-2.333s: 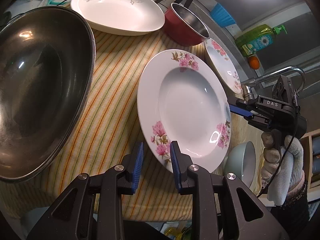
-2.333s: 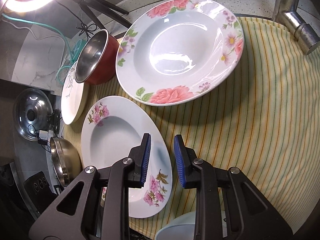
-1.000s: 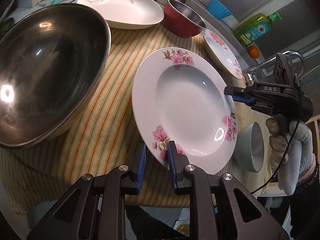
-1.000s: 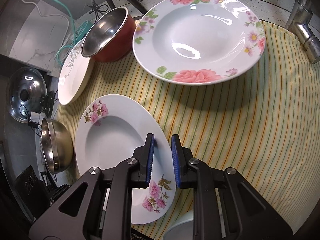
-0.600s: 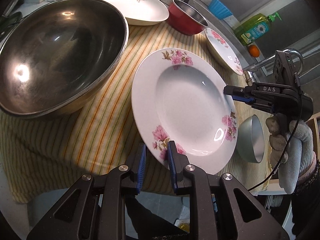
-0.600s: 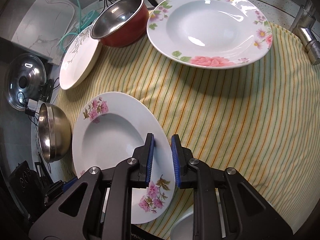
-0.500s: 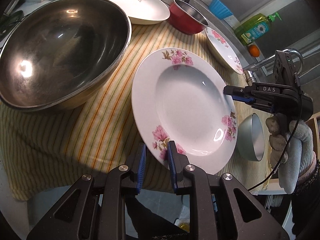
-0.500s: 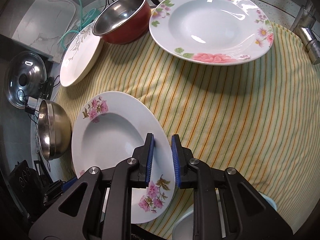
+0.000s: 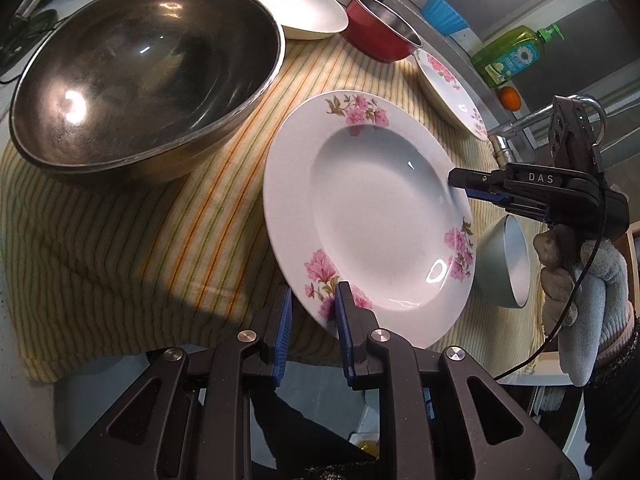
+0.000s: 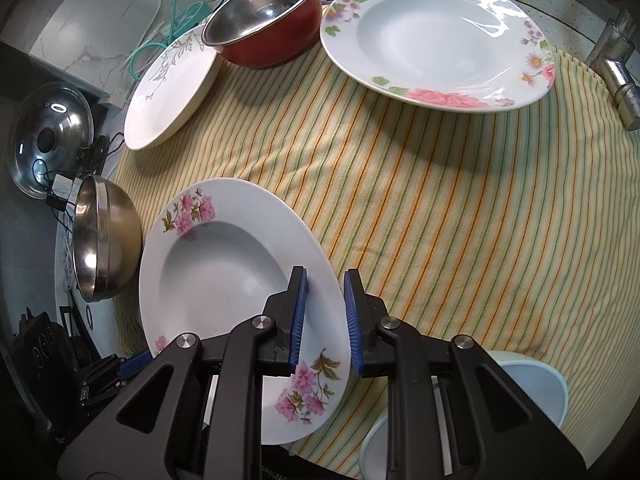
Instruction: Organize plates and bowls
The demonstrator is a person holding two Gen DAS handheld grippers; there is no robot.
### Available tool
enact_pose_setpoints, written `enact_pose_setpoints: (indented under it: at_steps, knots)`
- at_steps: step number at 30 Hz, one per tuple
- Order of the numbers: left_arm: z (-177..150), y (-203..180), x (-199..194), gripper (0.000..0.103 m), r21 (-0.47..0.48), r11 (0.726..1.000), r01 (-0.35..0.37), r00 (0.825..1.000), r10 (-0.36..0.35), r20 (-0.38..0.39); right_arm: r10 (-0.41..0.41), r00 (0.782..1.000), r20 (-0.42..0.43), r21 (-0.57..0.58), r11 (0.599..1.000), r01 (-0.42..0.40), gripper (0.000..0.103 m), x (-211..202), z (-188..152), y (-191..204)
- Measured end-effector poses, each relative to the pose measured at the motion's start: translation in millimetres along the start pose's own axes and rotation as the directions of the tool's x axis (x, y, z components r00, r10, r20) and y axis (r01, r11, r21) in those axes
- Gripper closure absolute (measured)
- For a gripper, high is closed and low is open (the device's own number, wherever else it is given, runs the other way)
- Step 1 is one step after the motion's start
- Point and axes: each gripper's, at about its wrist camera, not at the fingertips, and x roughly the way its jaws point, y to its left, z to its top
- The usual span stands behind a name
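- One pink-flowered plate (image 9: pixel 376 216), tilted above the striped cloth (image 9: pixel 132 236), hangs between your grippers: left gripper (image 9: pixel 310 320) clamps its near rim, right gripper (image 10: pixel 325 312) the opposite rim.
- Three plates in all; you also have the rose plate (image 10: pixel 436 36) and the leaf-patterned plate (image 10: pixel 170 92).
- Three bowls: steel bowl (image 9: pixel 148 64), red bowl (image 10: pixel 264 12), pale bowl (image 9: pixel 506 266).

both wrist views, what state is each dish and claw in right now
pink-flower plate: upright, raised off the cloth, rim pinched on two sides
left claw: shut on its near rim
right claw: shut on its opposite rim
big steel bowl: upright, empty
red bowl: upright, empty
rose plate: on the cloth, empty
leaf-print plate: empty
pale bowl: upright
striped cloth: spread under the dishes
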Motion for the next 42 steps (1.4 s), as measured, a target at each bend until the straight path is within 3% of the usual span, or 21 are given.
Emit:
enact_pose_setpoints:
  at_steps: [24, 28, 34, 37, 42]
  knots:
    - [2, -1, 4, 0.082, 0.02, 1.0, -0.011, 1.0, 0.011, -0.014, -0.048, 0.998, 0.032, -0.042, 0.998, 0.049, 0.081, -11, -7, 2]
    - [3, -2, 0, 0.073, 0.028, 0.999, -0.015, 1.0, 0.015, 0.003, -0.056, 0.996, 0.067, -0.048, 0.997, 0.059, 0.055, -19, -4, 3]
    - [6, -9, -9, 0.056, 0.066, 0.997, -0.031, 0.999, 0.029, 0.037, -0.055, 0.994, 0.098, -0.061, 0.996, 0.061, 0.045, -30, 1, 8]
    - [8, -13, -13, 0.055, 0.084, 0.996, -0.04, 0.998, 0.036, 0.048, -0.057, 0.992, 0.109, -0.064, 0.996, 0.064, 0.036, -35, 2, 10]
    - [13, -21, -17, 0.048, 0.115, 0.992, -0.047, 0.997, 0.04, 0.06, -0.063, 0.987, 0.151, -0.057, 0.996, 0.072, 0.034, -49, 2, 10]
